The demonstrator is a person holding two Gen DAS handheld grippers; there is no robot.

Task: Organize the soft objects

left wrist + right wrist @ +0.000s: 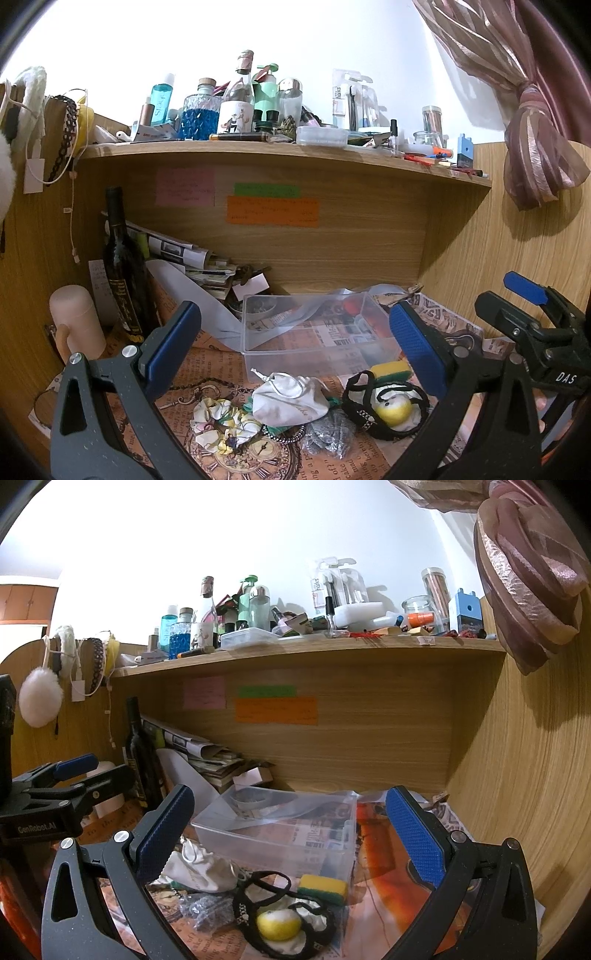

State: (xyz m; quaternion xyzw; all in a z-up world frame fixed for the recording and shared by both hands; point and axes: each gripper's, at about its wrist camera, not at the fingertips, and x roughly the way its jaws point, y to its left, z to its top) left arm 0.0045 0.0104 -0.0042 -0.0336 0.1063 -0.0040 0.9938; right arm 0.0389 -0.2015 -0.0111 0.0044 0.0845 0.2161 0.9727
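Between my spread left gripper (pixel 295 354) and equally spread, empty right gripper (pixel 288 834), nothing is picked yet; next I'd pinch the white pouch (pixel 290 400) for the clear box (pixel 314 332).

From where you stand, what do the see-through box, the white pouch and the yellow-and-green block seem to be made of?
The see-through rectangular box looks like thin clear plastic: glossy, with the printed paper visible through it. The white drawstring pouch seems soft woven cloth, matte and wrinkled. The yellow-and-green block is probably a foam sponge with a green scouring layer.
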